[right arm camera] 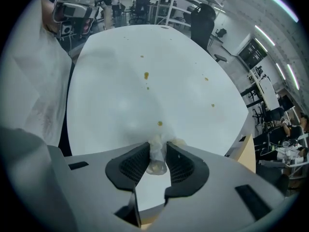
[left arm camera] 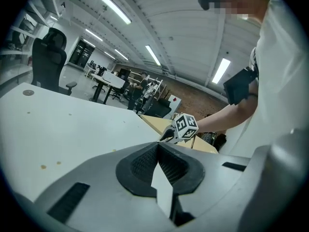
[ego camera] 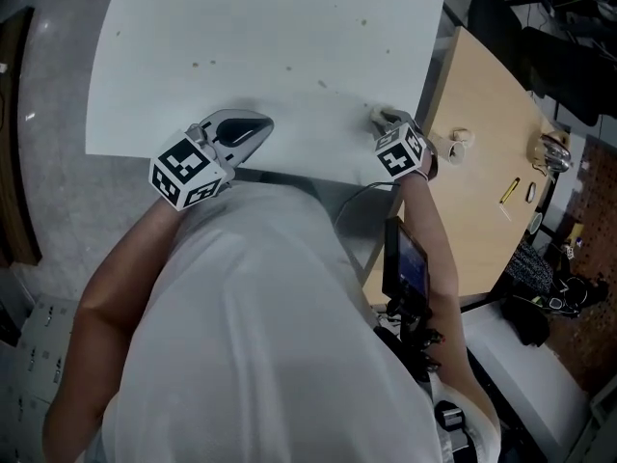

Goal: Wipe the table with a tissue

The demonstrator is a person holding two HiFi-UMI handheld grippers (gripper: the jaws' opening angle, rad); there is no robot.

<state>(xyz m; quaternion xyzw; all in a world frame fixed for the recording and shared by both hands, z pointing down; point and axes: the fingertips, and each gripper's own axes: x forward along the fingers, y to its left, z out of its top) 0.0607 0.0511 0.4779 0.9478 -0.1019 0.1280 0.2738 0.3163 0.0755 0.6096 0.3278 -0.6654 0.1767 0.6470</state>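
One white table (right arm camera: 120, 81) bears about five brown spots (right arm camera: 146, 75). Of two grippers, the right gripper (right arm camera: 157, 149) pinches one crumpled tissue (right arm camera: 157, 157); the left gripper (left arm camera: 157, 151) is pressed together, empty.

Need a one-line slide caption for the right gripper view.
Right hand-held gripper pinches a crumpled tissue; white table with yellowish spots beyond.
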